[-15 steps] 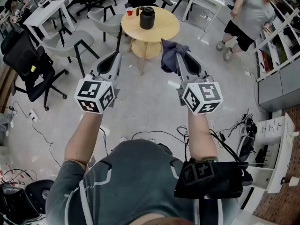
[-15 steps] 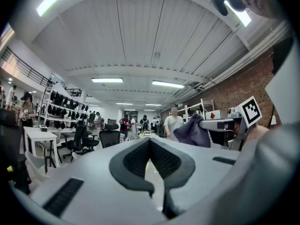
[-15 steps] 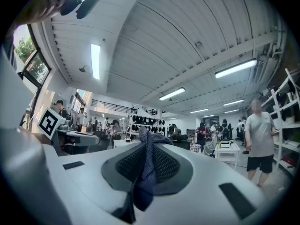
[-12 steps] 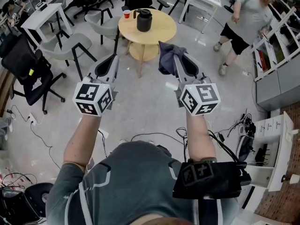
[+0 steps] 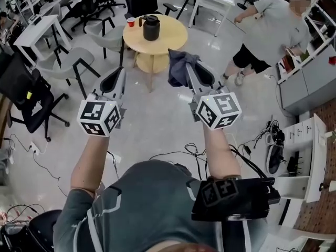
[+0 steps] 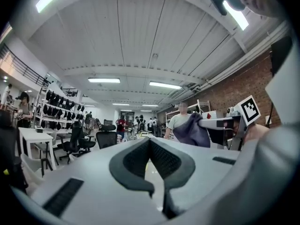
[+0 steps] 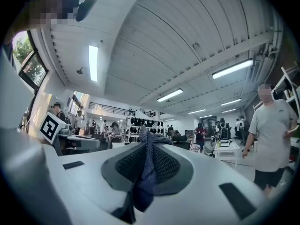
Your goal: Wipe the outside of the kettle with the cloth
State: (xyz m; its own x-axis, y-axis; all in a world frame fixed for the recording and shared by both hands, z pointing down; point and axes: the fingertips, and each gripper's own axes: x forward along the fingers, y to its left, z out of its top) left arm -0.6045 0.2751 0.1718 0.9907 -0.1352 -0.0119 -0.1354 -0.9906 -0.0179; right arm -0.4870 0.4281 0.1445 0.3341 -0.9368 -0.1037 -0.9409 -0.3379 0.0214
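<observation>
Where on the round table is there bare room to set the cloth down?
The round table is bare across its near half and right side, between the kettle and the rim. Its far left is crowded: the red cup stands close beside the kettle. The right gripper holds the cloth.

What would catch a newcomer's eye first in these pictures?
The dark blue cloth pinched in the right gripper, held in mid-air at centre. Beyond it, a black kettle stands on a round wooden table beside a red cup. The left gripper is shut and empty.
</observation>
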